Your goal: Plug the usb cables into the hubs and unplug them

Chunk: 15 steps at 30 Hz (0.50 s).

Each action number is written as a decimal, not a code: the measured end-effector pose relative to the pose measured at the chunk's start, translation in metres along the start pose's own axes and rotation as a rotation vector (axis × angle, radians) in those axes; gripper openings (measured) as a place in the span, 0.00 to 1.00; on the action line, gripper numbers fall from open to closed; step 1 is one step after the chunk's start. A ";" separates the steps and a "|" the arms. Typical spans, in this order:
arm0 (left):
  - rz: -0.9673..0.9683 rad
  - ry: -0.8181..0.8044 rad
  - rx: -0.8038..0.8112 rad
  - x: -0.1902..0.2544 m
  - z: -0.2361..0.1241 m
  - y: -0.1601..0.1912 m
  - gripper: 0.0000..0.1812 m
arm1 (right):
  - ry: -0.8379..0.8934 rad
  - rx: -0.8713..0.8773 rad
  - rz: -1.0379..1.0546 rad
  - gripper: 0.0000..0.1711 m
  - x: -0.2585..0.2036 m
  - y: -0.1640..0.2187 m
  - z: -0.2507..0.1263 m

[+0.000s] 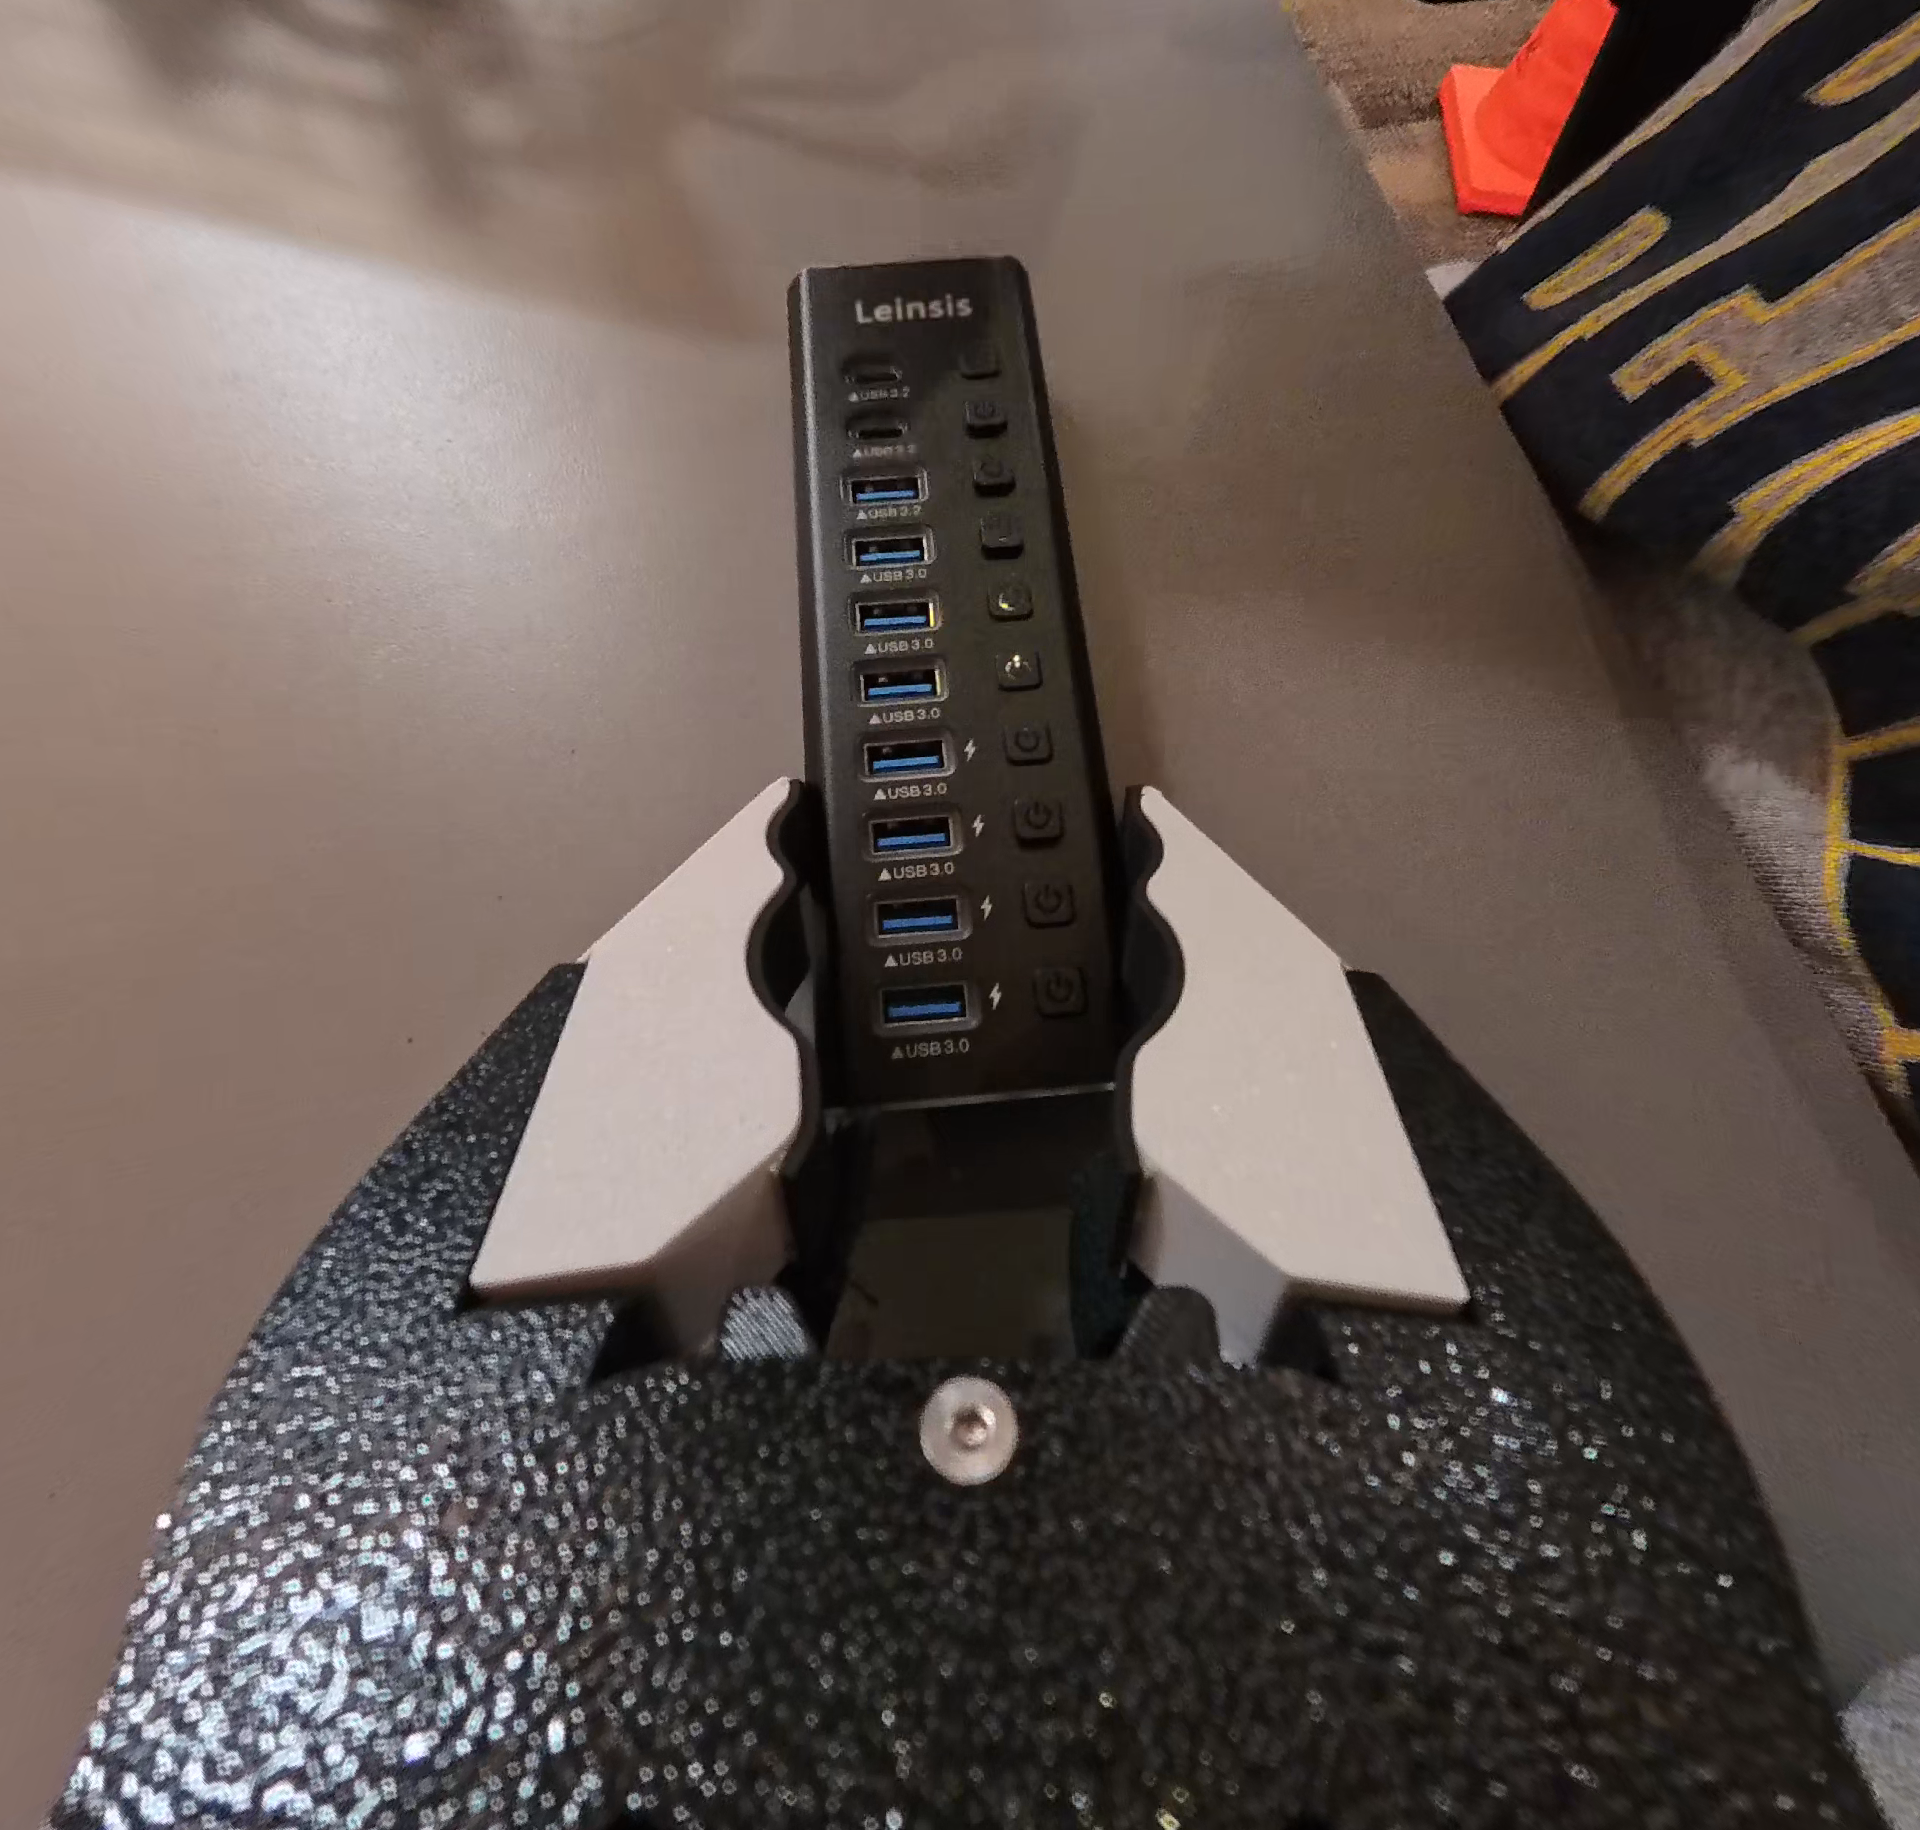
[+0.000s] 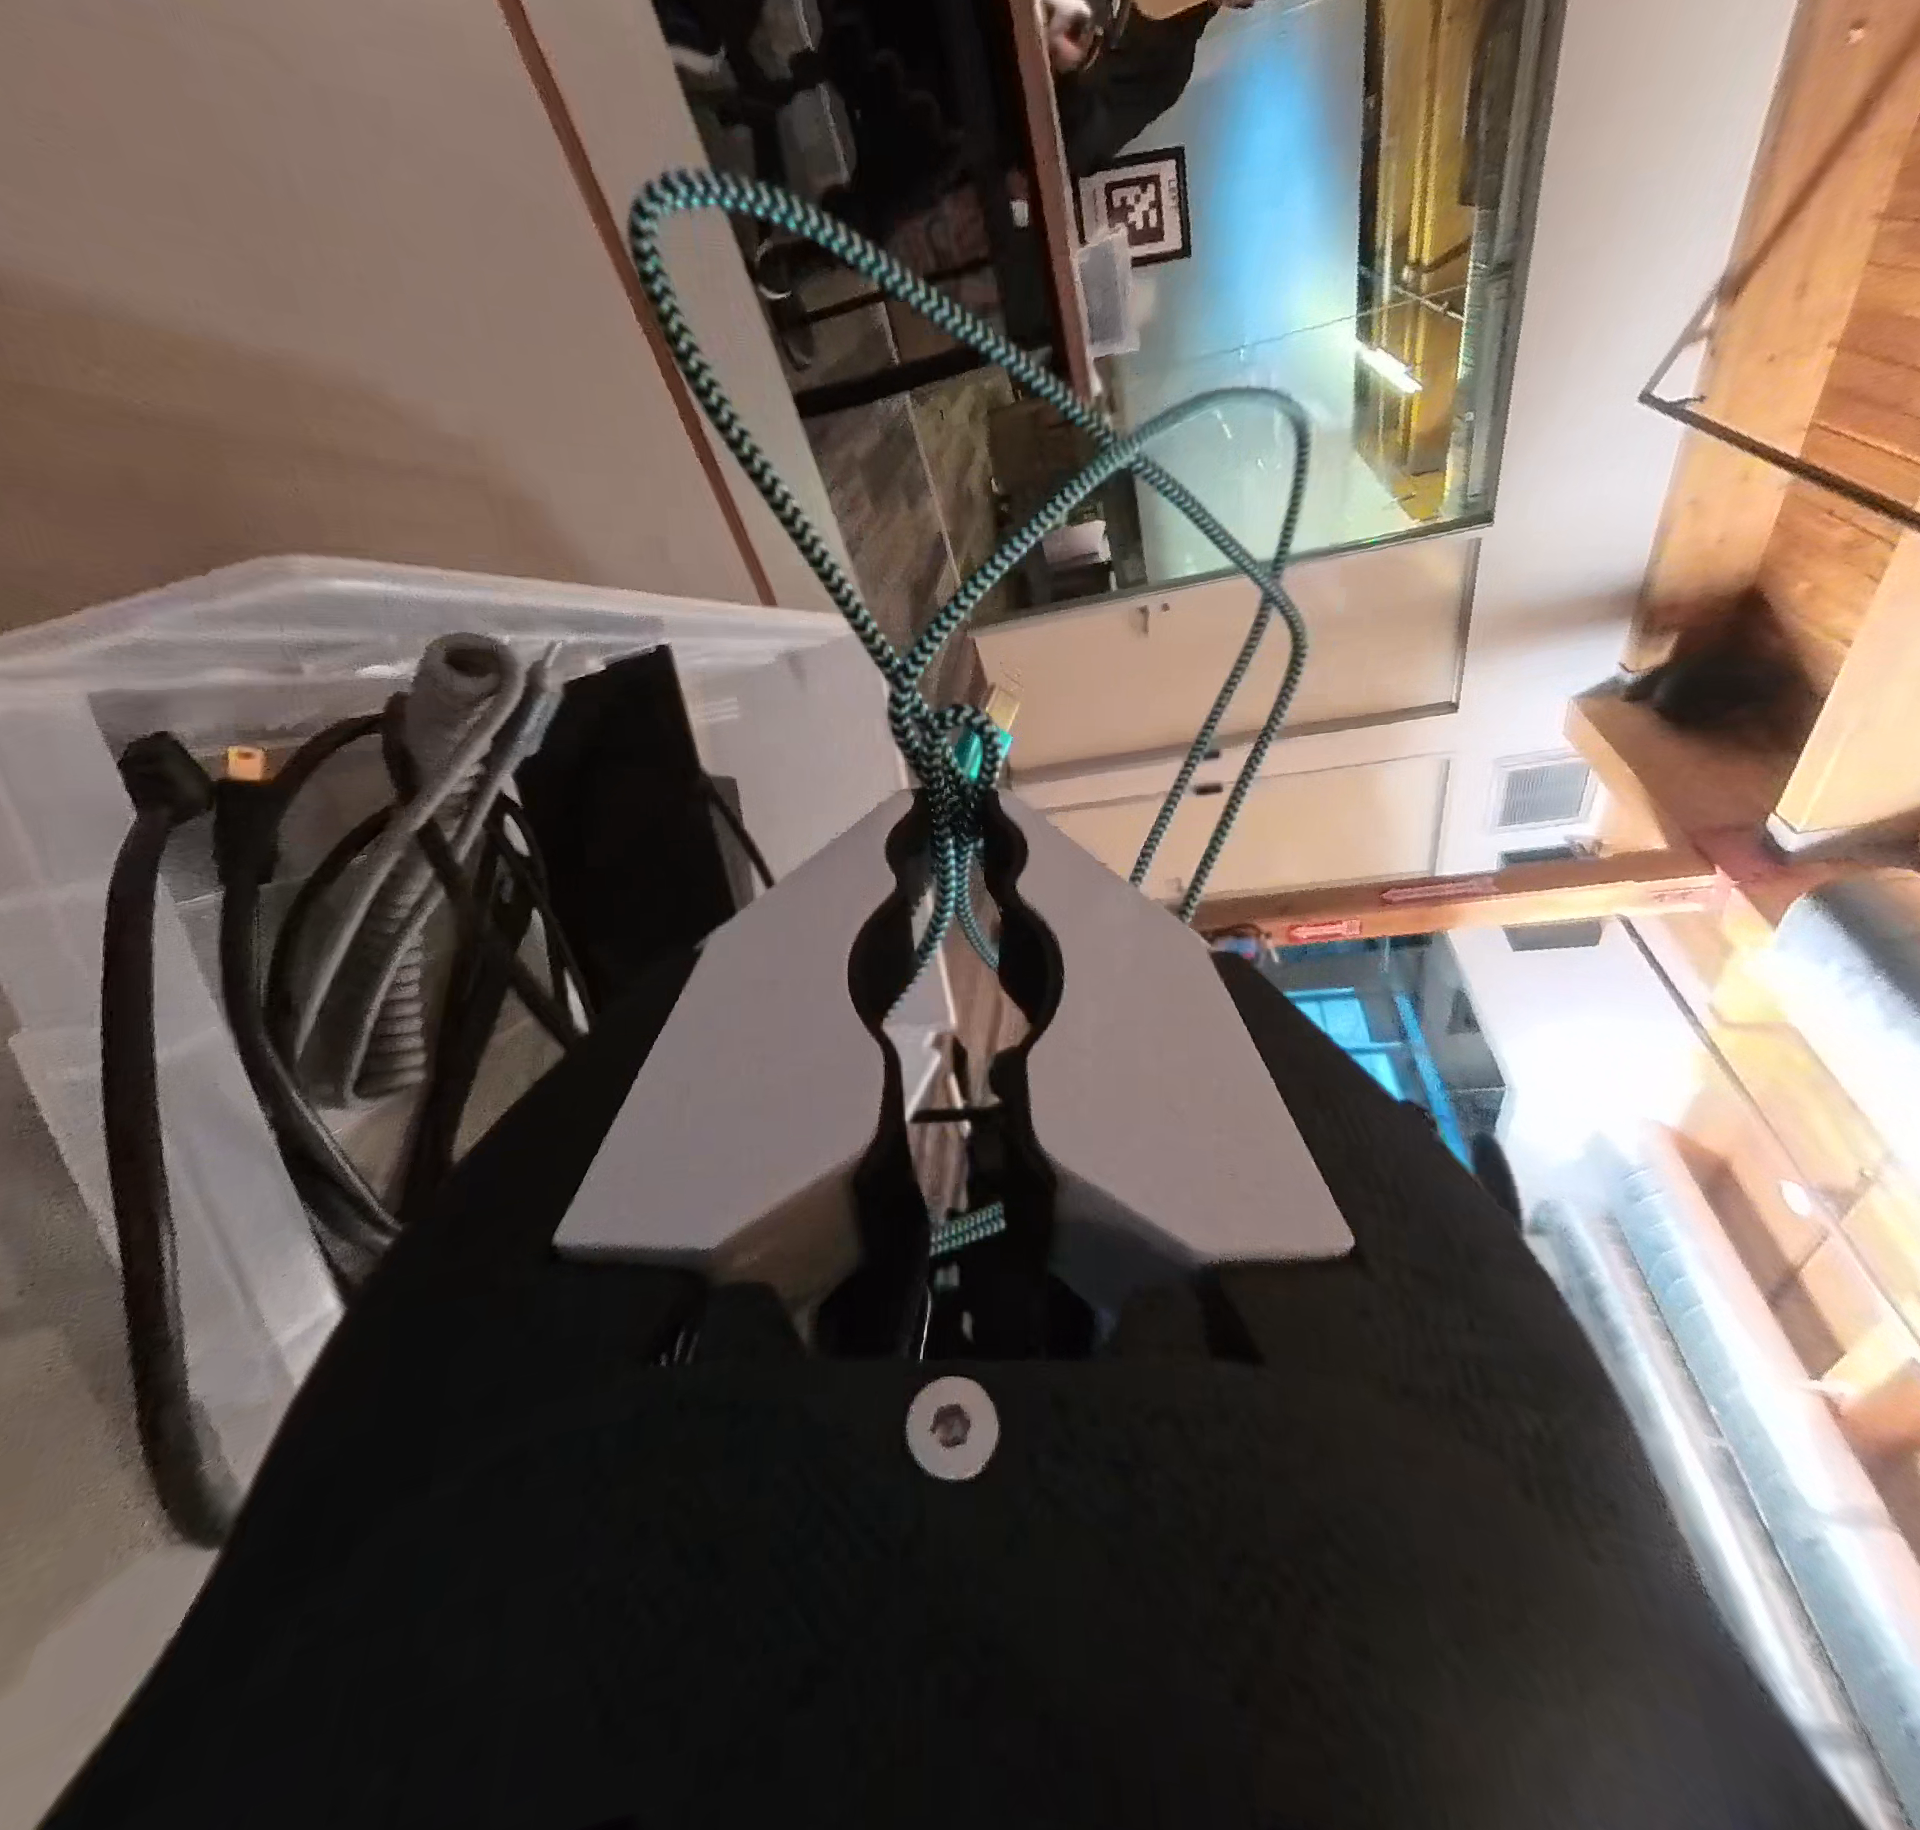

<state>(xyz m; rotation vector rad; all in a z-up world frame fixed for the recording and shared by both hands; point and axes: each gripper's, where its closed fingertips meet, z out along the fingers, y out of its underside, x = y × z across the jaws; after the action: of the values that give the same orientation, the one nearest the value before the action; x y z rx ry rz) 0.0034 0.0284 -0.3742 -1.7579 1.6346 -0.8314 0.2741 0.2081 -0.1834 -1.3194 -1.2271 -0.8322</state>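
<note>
Bare surface [image 1: 364, 637] left of and beyond hub [image 1: 935, 637]; patterned fabric [image 1: 1714, 378] crowds the right edge. Cable-filled clear bin [image 2: 260, 637] blocks right gripper's [image 2: 951, 814] left.
</note>
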 end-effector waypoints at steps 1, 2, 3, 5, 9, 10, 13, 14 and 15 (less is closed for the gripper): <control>0.001 0.000 0.000 0.000 0.000 0.000 0.32 | -0.008 -0.013 0.012 0.04 -0.009 0.007 0.003; 0.001 0.000 0.000 0.000 0.000 0.000 0.32 | -0.025 -0.026 0.033 0.04 -0.018 0.013 0.006; 0.001 0.000 0.001 0.000 0.000 0.000 0.32 | -0.047 -0.036 0.066 0.04 -0.026 0.018 0.007; 0.002 0.000 0.001 0.000 0.000 0.000 0.32 | -0.094 -0.048 0.155 0.04 -0.041 0.024 0.009; 0.002 0.000 0.001 0.000 0.000 0.000 0.32 | -0.311 -0.137 0.352 0.03 -0.082 0.040 0.012; 0.002 0.000 0.001 0.000 0.000 0.000 0.32 | -0.382 -0.175 0.389 0.04 -0.093 0.045 0.012; 0.002 -0.001 0.001 0.000 0.000 0.000 0.32 | -0.625 -0.269 0.497 0.04 -0.125 0.053 0.010; 0.002 -0.001 0.001 0.000 0.000 0.000 0.32 | -0.699 -0.292 0.518 0.04 -0.132 0.053 0.009; 0.003 -0.001 0.001 0.000 0.000 0.000 0.32 | -0.770 -0.319 0.524 0.04 -0.139 0.053 0.008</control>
<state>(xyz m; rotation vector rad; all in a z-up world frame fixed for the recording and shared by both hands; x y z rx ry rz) 0.0032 0.0285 -0.3739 -1.7545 1.6355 -0.8300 0.2932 0.1963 -0.3305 -2.2213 -1.2371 -0.1212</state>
